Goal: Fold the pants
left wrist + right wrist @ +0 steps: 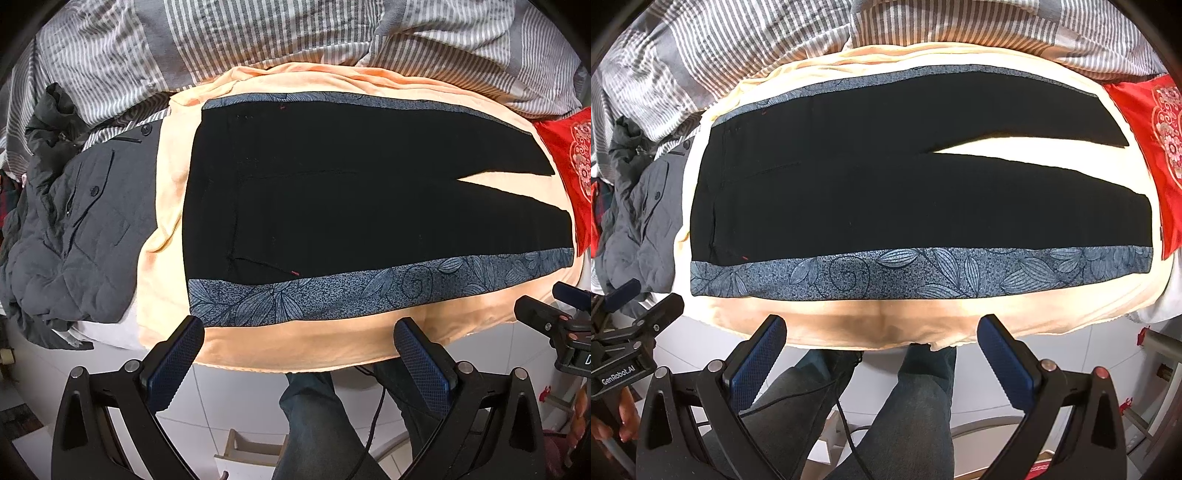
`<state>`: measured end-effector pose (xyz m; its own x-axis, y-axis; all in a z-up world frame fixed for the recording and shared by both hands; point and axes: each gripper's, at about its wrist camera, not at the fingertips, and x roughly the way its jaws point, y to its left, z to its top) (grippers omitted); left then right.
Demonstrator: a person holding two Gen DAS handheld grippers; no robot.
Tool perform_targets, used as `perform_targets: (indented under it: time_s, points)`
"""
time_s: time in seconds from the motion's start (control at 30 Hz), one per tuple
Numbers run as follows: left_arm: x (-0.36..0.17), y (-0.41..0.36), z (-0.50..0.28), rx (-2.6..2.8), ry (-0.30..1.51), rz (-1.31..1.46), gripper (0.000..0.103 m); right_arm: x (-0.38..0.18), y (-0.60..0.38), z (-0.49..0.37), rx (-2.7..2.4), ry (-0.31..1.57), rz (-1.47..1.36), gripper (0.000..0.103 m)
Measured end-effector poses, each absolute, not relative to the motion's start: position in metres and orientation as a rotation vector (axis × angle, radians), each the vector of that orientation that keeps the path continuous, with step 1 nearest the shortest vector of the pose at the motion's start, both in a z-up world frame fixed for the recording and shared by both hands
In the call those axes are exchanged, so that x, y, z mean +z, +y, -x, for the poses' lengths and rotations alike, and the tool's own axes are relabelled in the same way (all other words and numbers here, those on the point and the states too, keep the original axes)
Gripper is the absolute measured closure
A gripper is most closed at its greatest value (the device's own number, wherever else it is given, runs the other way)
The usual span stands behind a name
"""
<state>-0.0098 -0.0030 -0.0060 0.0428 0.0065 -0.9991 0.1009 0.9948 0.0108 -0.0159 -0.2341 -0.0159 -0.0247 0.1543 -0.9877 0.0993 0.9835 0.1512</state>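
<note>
I am seeing a grey jacket crowding the left of the bed, a red cushion the right. The pants are lying flat on an orange blanket, long axis left-right (waistband left, legs splaying right). My left gripper and right gripper are hovering spread wide, empty, short of the near edge.

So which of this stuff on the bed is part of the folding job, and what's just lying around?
For the job:
black pants
left gripper
right gripper

Just lying about:
grey jacket
red cushion
striped bedding
peach blanket
</note>
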Motion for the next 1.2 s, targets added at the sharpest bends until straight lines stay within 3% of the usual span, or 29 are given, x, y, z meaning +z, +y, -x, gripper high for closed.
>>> perform_targets:
  time_s: [0.5,0.73,0.83,0.9,0.93,1.2]
  points:
    - [-0.064,0.017,0.011,-0.036,1.581,0.057,0.000,-0.059,-0.247,0.040,0.003,1.657,-0.441,0.000]
    - [-0.109,0.025,0.021,-0.022,1.598,0.233,0.000,-0.124,-0.262,0.054,0.043,1.634,-0.818,0.000]
    - [-0.121,0.026,0.026,-0.018,1.586,0.281,0.000,-0.153,-0.267,0.060,0.091,1.610,-0.962,0.008]
    - [-0.129,0.028,0.028,-0.017,1.577,0.306,0.000,-0.175,-0.269,0.065,0.100,1.609,-1.033,0.023]
    - [-0.132,0.029,0.027,-0.020,1.573,0.327,0.000,-0.183,-0.270,0.067,0.101,1.604,-1.065,0.026]
    - [-0.149,0.040,0.035,-0.018,1.542,0.450,0.000,-0.225,-0.284,0.076,0.167,1.449,-1.312,0.027]
